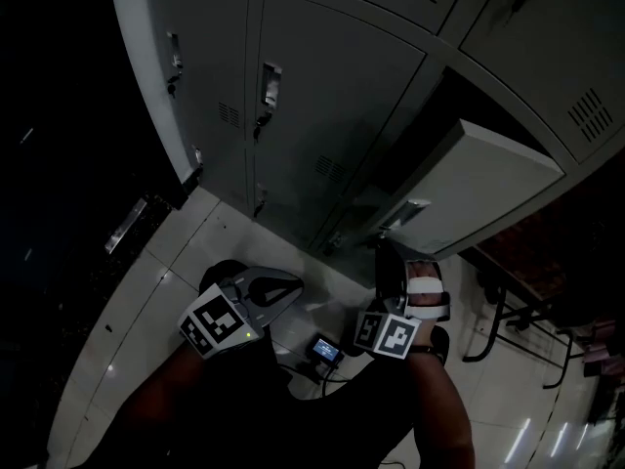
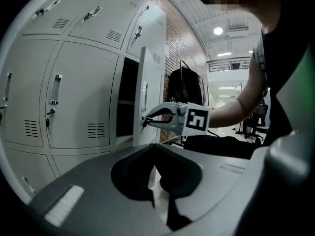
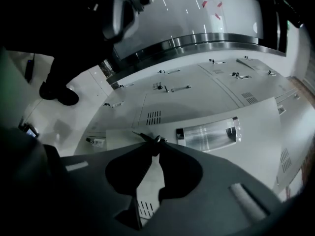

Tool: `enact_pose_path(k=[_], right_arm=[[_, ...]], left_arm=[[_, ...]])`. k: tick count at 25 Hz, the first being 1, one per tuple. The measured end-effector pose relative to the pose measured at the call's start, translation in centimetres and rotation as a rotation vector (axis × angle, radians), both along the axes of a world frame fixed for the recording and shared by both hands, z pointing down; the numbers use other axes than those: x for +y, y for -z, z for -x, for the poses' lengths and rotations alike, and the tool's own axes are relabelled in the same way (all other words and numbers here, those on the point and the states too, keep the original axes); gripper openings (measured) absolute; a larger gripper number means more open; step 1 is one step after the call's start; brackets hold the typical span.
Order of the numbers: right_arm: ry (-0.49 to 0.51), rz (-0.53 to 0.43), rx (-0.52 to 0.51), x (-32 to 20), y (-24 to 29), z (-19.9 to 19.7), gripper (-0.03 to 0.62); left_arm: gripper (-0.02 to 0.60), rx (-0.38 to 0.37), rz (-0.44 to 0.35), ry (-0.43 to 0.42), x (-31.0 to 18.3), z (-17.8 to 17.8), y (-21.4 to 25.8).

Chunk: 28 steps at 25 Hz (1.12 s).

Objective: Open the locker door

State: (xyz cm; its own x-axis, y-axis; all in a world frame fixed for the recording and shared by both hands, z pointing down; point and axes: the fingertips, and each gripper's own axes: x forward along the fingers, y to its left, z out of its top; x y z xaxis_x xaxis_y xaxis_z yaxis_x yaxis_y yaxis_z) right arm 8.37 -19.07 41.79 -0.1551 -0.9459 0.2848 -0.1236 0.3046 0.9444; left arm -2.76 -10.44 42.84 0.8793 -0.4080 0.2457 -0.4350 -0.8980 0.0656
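Main risk from here imo: the right gripper (image 1: 384, 252) has its jaws pinched together on what looks like a small key (image 3: 153, 140) in the lock. It's dark tho, so it could be a latch tab. That's a tiny bit of metal to pull a whole door by. If we tug off-axis from the hinge swing, the pinch prob slips off, or the key twists or bends in the lock. The recessed handle (image 3: 209, 132) just beside it would be a sturdier spot.

The locker door (image 1: 479, 179) stands partly swung out from the bank, dark compartment showing behind it, so we'd say the task is well along.

Pose-wise, the right arm reaches forward and the gripper points at the door's free edge, w/ the marker cube facing back at us. The left gripper (image 1: 283, 286) hangs low over the floor, well apart from the lockers, jaws together w/ nothing between them.
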Motion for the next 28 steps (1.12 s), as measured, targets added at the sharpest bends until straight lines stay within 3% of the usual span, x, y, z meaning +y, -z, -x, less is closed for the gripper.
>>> enact_pose_path(k=[5,12,19,24,28], right_arm=[[-0.016,-0.004,-0.019,6.5,-0.3,-2.6,0.047],[-0.089,-0.016,0.032,12.0,-0.4,-7.9,0.048],[-0.177,-0.024,0.029,14.2,-0.6,-12.0,0.048],[-0.179,-0.036,0.060,14.6,-0.6,-12.9,0.051],[-0.149,-0.012,-0.007,15.1,-0.5,-12.9,0.129]], left_arm=[[0.011,-0.019,0.005,0.009,-0.2,0.3,-0.5],[0.011,-0.054,0.009,0.009,-0.1,0.0,-1.1],[0.011,-0.080,0.010,0.008,-0.2,-0.4,-1.3],[0.011,-0.089,0.015,0.008,-0.1,-0.4,-1.4],[0.011,-0.095,0.017,0.008,-0.1,-0.5,-1.5]])
